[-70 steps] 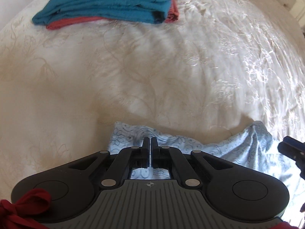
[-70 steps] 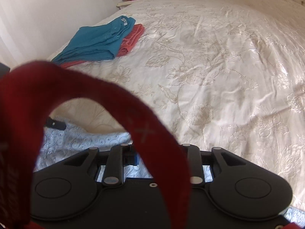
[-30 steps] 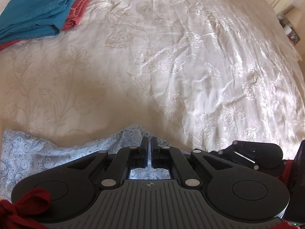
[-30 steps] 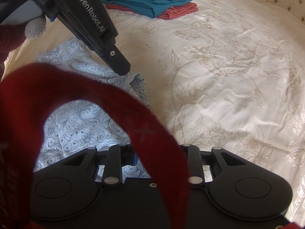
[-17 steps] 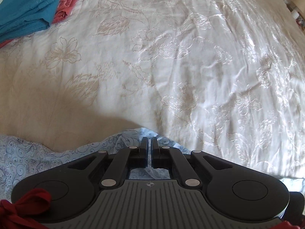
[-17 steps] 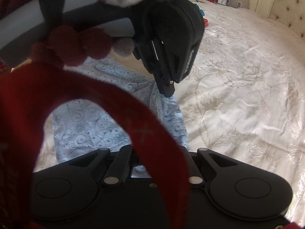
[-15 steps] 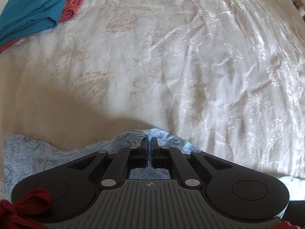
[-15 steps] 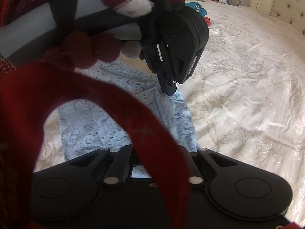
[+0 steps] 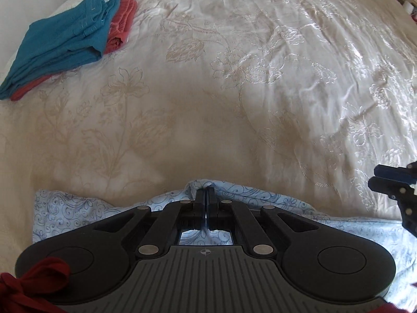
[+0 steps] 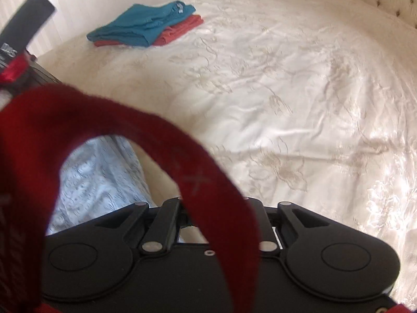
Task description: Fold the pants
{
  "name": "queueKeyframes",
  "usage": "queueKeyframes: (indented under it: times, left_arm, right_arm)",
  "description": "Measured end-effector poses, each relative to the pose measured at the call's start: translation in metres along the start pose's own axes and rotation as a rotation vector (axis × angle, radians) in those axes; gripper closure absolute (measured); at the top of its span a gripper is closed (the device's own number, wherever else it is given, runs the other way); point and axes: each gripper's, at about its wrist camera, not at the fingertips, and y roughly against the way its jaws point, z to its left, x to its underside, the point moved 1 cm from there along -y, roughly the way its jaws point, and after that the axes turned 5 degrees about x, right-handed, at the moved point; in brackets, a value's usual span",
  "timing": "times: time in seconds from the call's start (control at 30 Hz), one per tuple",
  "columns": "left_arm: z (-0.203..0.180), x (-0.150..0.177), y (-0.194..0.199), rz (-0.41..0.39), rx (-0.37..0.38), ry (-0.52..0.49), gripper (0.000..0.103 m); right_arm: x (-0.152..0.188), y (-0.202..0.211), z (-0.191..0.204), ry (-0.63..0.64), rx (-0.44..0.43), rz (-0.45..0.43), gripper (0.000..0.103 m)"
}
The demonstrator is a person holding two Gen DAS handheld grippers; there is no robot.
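Pants, pale blue cotton with a swirl print, are lying along the near edge of the cream embroidered bedspread. Left gripper is pinching a raised fold of them, jaws closed. Right gripper is off the cloth, jaws apparently parted and just opening, nothing between them. Mid-fold; next, regrip the free edge.

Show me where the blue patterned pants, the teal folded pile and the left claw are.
blue patterned pants (image 9: 67, 210): left wrist view, left flat part.
teal folded pile (image 9: 60, 41): left wrist view, top layer.
left claw (image 9: 206, 191): left wrist view, fingertips.
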Motion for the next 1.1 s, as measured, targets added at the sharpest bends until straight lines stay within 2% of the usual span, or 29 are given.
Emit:
queueKeyframes:
  times: [0.13, 0.23, 0.33, 0.47, 0.57, 0.63, 0.7, 0.9, 1.1]
  left_arm:
    - [0.0, 0.008, 0.01, -0.024, -0.006, -0.024, 0.101]
    - [0.004, 0.012, 0.01, -0.014, -0.007, -0.014, 0.101]
    - [0.008, 0.014, 0.008, -0.009, -0.007, 0.006, 0.101]
    - [0.009, 0.018, 0.009, 0.0, -0.011, 0.004, 0.101]
    - [0.01, 0.019, 0.009, 0.0, -0.022, 0.002, 0.101]
    - [0.012, 0.019, 0.01, -0.006, -0.047, 0.002, 0.101]
    - [0.016, 0.018, 0.01, -0.002, -0.048, 0.015, 0.101]
    - [0.021, 0.018, 0.01, 0.003, -0.047, 0.023, 0.101]
    - [0.018, 0.024, 0.007, 0.023, -0.032, 0.029, 0.101]
  right_arm:
    - [0.023, -0.003, -0.009, 0.06, -0.047, 0.102, 0.078]
    - [0.043, 0.013, -0.001, 0.08, -0.148, 0.124, 0.078]
    - [0.058, 0.031, 0.013, 0.108, -0.2, 0.129, 0.078]
    - [0.074, 0.041, 0.027, 0.13, -0.171, 0.143, 0.078]
    - [0.076, 0.047, 0.024, 0.091, -0.13, 0.094, 0.078]
    - [0.07, 0.05, 0.017, 0.062, -0.092, 0.048, 0.068]
    - [0.067, 0.046, 0.007, 0.029, -0.068, 0.041, 0.066]
    - [0.067, 0.027, -0.019, -0.03, -0.039, 0.094, 0.065]
    - [0.072, 0.017, -0.02, -0.008, -0.098, 0.166, 0.064]
